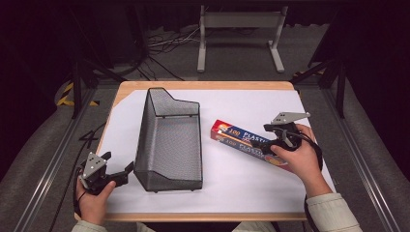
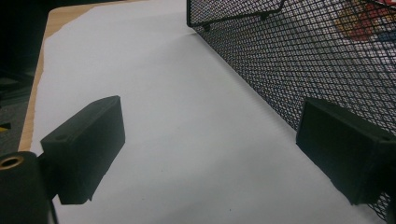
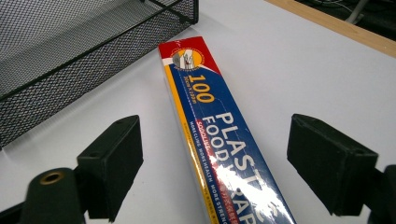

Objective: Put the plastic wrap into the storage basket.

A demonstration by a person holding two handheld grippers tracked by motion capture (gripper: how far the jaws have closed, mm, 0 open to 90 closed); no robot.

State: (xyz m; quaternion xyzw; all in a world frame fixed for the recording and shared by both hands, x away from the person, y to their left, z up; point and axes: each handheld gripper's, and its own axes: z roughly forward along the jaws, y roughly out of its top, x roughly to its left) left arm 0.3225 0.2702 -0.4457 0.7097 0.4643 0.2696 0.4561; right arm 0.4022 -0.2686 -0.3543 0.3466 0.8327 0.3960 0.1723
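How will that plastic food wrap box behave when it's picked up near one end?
The plastic food wrap box looks long and stiff, so it probably lifts in one piece but may droop at its far end. Its glossy faces could slip. Flat sides suggest it won't roll.

Between the right gripper's black jaws lies a food wrap box, blue with white and yellow lettering, a red end and yellow edge stripe. Beyond its tip, a black mesh basket on white paper.
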